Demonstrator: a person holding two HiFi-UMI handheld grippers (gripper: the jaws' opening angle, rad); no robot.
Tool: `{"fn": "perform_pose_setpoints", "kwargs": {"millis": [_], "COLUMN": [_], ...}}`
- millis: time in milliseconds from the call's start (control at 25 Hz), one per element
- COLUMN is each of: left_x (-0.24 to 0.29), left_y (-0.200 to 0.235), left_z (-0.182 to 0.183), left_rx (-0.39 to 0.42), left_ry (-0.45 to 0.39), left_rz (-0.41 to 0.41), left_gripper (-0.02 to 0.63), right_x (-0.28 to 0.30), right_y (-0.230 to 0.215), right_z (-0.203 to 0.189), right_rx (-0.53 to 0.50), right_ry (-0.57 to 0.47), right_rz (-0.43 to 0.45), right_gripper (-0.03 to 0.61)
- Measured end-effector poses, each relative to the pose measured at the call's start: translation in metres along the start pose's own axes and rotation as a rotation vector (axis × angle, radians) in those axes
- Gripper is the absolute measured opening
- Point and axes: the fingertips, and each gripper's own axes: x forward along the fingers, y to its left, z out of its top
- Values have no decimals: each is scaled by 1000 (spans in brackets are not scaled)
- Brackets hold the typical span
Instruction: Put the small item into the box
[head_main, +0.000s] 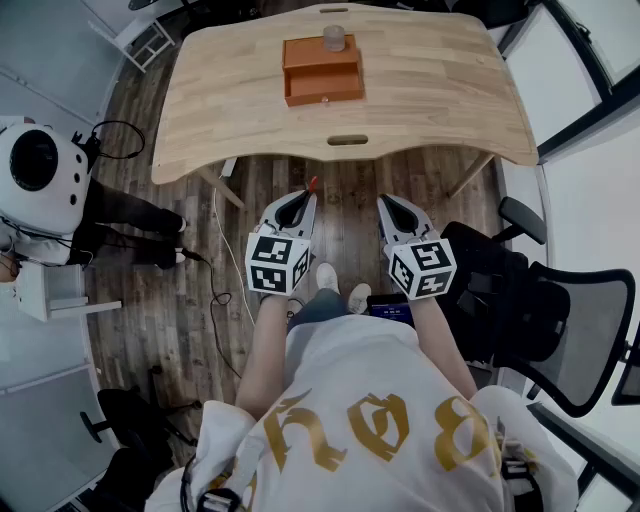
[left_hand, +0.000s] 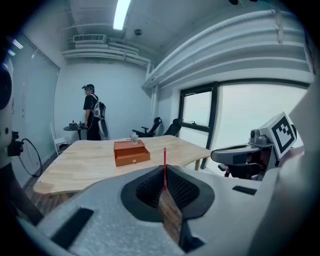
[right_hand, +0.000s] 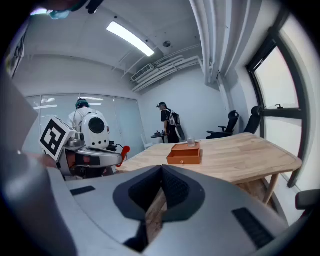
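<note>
Your grey left gripper pinches a thin red strip (tips together); your grey right gripper, held level alongside, is closed and empty.

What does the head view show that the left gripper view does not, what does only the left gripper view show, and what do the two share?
Only the head view: the wearer's white shirt with gold print, and the shoes below it.
Only the left gripper view: a standing person at the far end of the room, the ceiling light and the window.
Both: the wooden table, the orange box on it, and the small clear cup on top of the box.
</note>
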Motion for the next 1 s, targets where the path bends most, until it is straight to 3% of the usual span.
{"fn": "perform_pose_setpoints", "kwargs": {"millis": [1000], "left_x": [-9], "left_y": [-12], "left_z": [18], "left_rx": [35], "left_ry": [-33], "left_rz": [19], "left_gripper": [20], "right_x": [-18], "right_y": [-6], "right_z": [17], "right_rx": [2], "right_ry": [-58], "right_rz": [12], "right_gripper": [12]}}
